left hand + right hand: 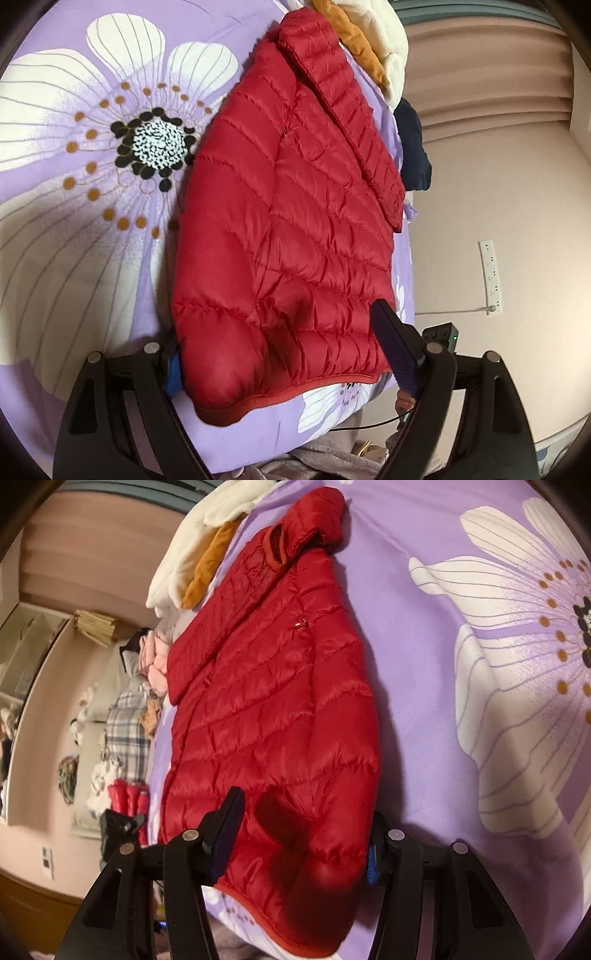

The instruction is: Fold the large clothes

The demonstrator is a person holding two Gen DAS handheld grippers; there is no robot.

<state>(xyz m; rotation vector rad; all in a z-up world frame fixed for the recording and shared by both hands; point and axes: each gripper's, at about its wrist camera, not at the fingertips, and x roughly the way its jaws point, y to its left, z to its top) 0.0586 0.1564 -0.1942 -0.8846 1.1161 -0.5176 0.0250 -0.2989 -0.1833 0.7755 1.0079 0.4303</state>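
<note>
Straddling the hem of a red puffer jacket (280,221), my left hand-held gripper (288,350) stood wide, the corner between its pads, none visibly pressing. My right hand-held gripper (299,830) stood about half open astride the other hem corner, gripping nothing I could see. The jacket lay mid-frame, already narrowed with a sleeve folded across it, on a lilac flowered bedspread (74,258). Light, puffy and slick, it looked likely to slide and spring back; the bound hem seemed the surest hold.
</note>
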